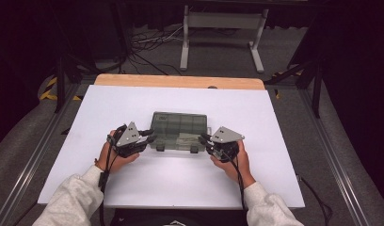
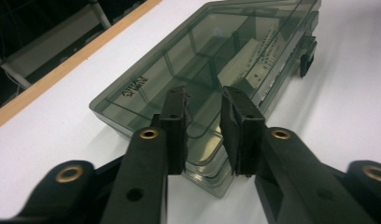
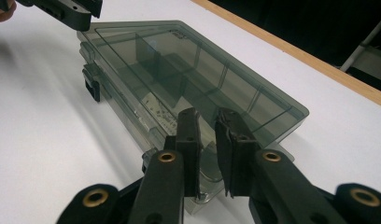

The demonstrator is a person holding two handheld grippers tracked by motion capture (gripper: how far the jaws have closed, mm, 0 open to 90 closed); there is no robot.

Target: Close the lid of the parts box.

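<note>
A smoky translucent compartment box [image 1: 178, 129] lies with its lid closed in the middle of the white table top [image 1: 133, 103]. Black latches [image 2: 307, 56] sit on its near long side. My left gripper [image 1: 150, 136] is at the box's left end, and its jaws stand a narrow gap apart over the near left corner [image 2: 205, 100]. My right gripper [image 1: 204, 140] mirrors it at the right end, jaws slightly apart above the near right corner [image 3: 208, 116]. The box's lid [image 3: 179, 60] shows through both gaps; neither pair of pads presses on anything. The left gripper [image 3: 62, 9] also appears far off in the right gripper view.
A wooden strip [image 1: 180, 81] edges the table's far side. Beyond it stand a white metal frame [image 1: 223, 21] and loose cables on the floor. Metal rails run along both sides of the table. The person's white sleeves come in from the bottom.
</note>
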